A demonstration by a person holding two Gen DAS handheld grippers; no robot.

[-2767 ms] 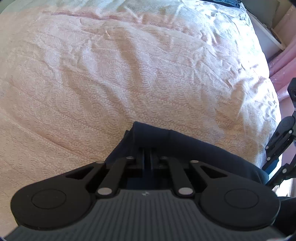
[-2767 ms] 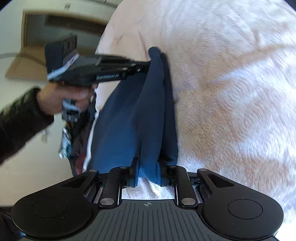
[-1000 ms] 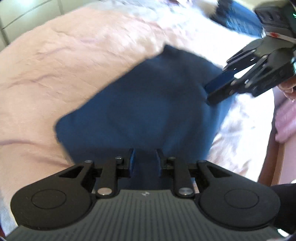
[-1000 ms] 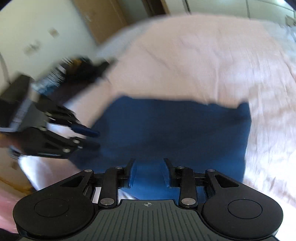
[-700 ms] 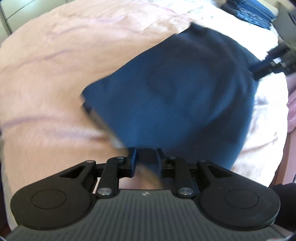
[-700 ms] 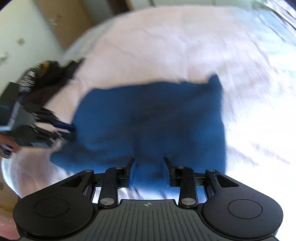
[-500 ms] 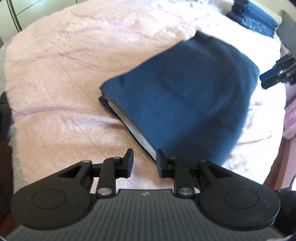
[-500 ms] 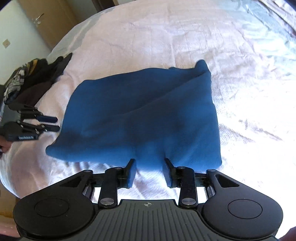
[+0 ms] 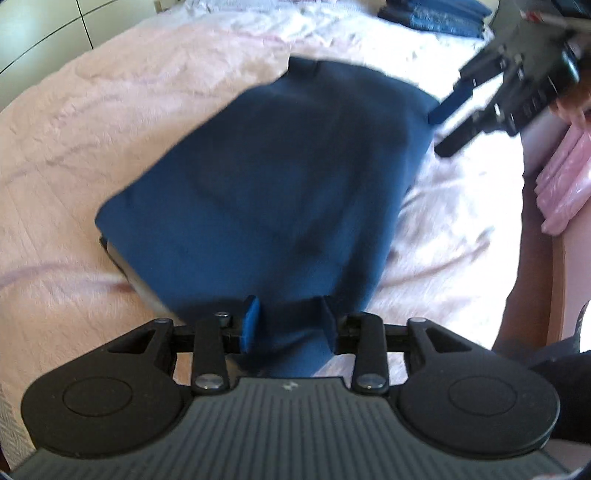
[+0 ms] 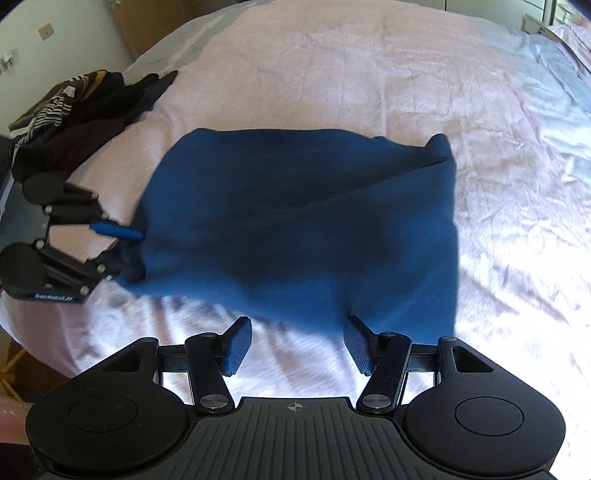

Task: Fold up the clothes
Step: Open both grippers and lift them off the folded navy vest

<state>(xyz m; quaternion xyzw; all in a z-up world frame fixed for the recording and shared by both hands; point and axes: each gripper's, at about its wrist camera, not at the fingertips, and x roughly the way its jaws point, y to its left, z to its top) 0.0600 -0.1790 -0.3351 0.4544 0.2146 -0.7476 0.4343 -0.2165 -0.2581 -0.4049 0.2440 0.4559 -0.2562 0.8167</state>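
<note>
Both tools are matte black plastic. The left gripper [image 9: 288, 325] and the right gripper [image 10: 297, 345] each have a ribbed grey-black body with a small white mark, two round discs at the sides, linkage arms with silver screws, and blue textured pads [image 10: 236, 345] on the fingers.

A wide bed [image 10: 332, 74] with a pale pink, textured cover fills most of both views, and strong sunlight whitens its near side. A heap of dark and striped clothes [image 10: 74, 110] lies at one corner. Behind it stand a white wall [image 10: 55, 33] and pale cupboard doors [image 9: 44, 33].
</note>
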